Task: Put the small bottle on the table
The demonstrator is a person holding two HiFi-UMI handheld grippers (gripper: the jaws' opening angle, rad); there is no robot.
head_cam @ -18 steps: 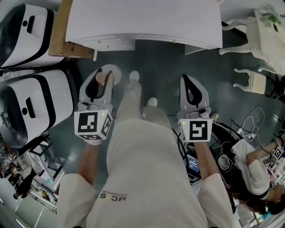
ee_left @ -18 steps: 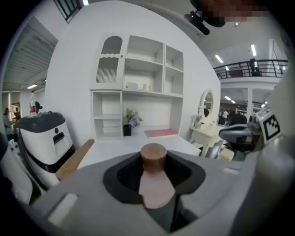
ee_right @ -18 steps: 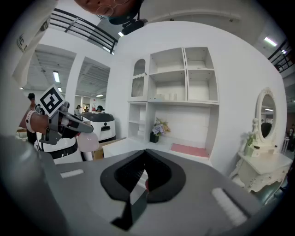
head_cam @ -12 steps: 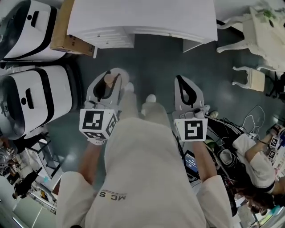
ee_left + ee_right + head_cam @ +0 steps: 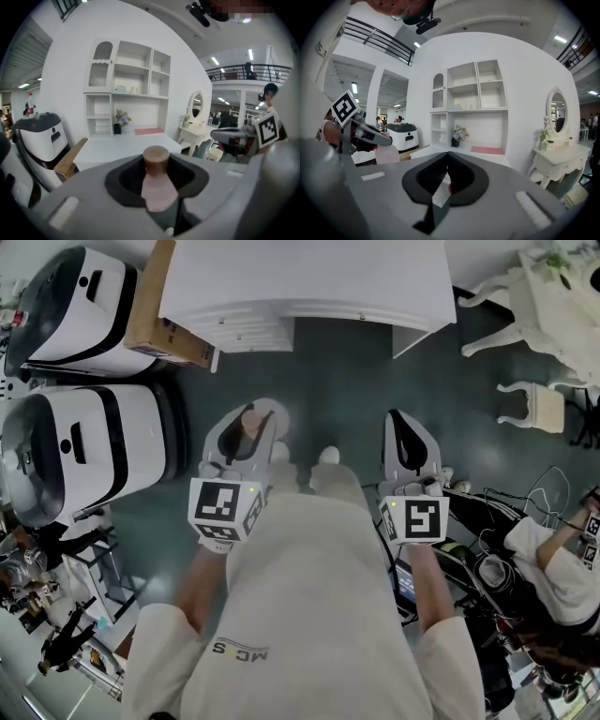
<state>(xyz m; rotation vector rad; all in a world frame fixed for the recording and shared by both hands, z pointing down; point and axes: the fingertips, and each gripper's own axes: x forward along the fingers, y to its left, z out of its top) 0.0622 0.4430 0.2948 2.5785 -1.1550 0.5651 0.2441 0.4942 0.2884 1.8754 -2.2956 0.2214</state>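
The small bottle (image 5: 251,419), pale pink with a brown cap, sits upright between the jaws of my left gripper (image 5: 242,430), which is shut on it. In the left gripper view the small bottle (image 5: 157,183) fills the jaw gap, and the white table (image 5: 117,147) lies ahead and below. From the head view the white table (image 5: 309,277) is at the top, beyond both grippers, over dark floor. My right gripper (image 5: 406,435) is level with the left one and shut on nothing. The right gripper (image 5: 446,174) shows its pads meeting.
Two white-and-black machines (image 5: 84,446) stand on the left. A cardboard box (image 5: 164,324) leans at the table's left end. White ornate furniture (image 5: 530,404) is at the right, and a seated person (image 5: 553,568) with cables at the lower right. Shelving (image 5: 126,89) backs the table.
The person has stepped, and the view has swung. Both grippers have drifted slightly right in the head view. The bottle stays held in the left gripper.
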